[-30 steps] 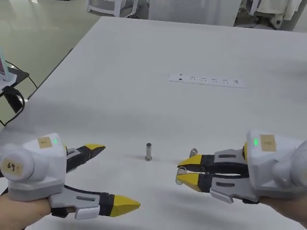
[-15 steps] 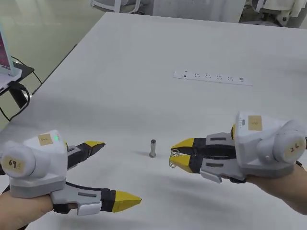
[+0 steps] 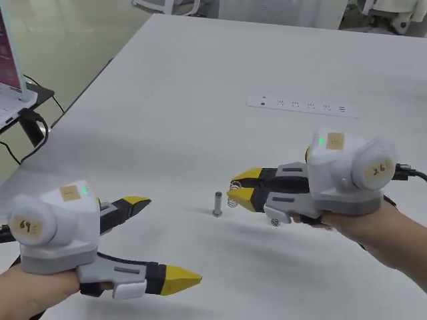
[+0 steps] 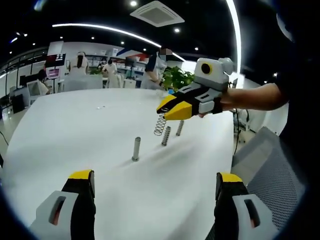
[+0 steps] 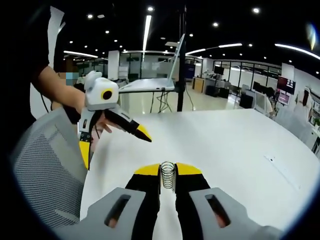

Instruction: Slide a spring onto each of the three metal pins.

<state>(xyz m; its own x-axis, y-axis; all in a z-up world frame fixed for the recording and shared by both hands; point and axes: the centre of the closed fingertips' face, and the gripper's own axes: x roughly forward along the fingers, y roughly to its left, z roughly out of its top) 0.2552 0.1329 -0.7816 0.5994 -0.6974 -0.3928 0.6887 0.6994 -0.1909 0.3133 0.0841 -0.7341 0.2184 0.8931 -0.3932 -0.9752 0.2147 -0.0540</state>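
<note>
The white worktop [image 3: 193, 87] carries a bare metal pin [image 3: 217, 203], standing upright just ahead of the tips of the right gripper [image 3: 235, 188] and well apart from the left gripper [image 3: 170, 237]. In the left gripper view, a second slim upright piece [image 4: 166, 135] and a third piece [image 4: 179, 127] stand on the surface under the right gripper, too small to tell apart clearly. A white power strip [image 3: 303, 107] lies flat well beyond the right gripper.
</note>
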